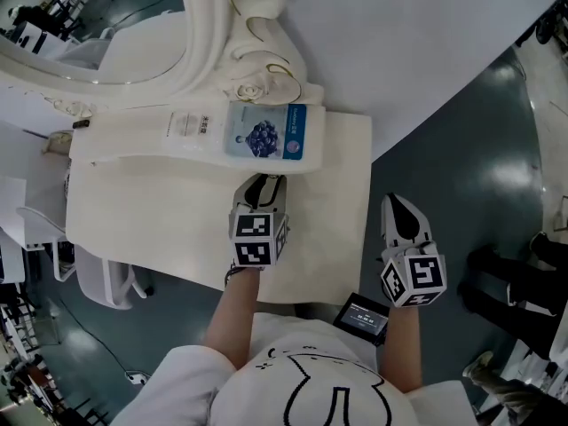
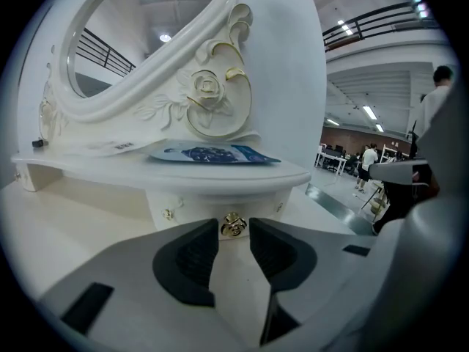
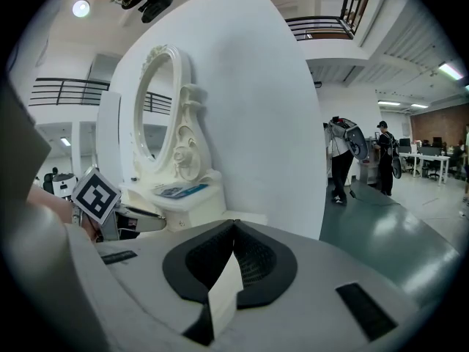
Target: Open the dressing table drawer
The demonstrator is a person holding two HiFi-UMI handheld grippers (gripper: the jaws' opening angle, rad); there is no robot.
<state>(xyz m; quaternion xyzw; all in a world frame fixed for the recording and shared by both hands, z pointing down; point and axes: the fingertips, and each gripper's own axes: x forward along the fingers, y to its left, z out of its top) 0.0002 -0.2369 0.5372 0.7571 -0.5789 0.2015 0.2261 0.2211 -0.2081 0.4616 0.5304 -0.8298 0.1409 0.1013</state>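
The white dressing table (image 1: 337, 158) carries a raised shelf (image 1: 133, 145) with a small drawer (image 2: 220, 205) under it. The drawer's gold knob (image 2: 234, 226) shows on its front. My left gripper (image 1: 264, 185) points at that front, jaws open, and the knob sits just beyond its fingertips, in line with the gap (image 2: 233, 222). The pads do not touch it. My right gripper (image 1: 399, 207) hangs off the table's right edge above the floor, shut on nothing (image 3: 233, 224). From the head view the drawer front is hidden under the shelf.
A blue packet (image 1: 266, 131) lies on the shelf beside the carved oval mirror frame (image 1: 257, 25). A white wall panel (image 1: 426, 43) stands behind the table. A white chair (image 1: 106, 278) is at the left. People stand on the green floor to the right (image 3: 341, 160).
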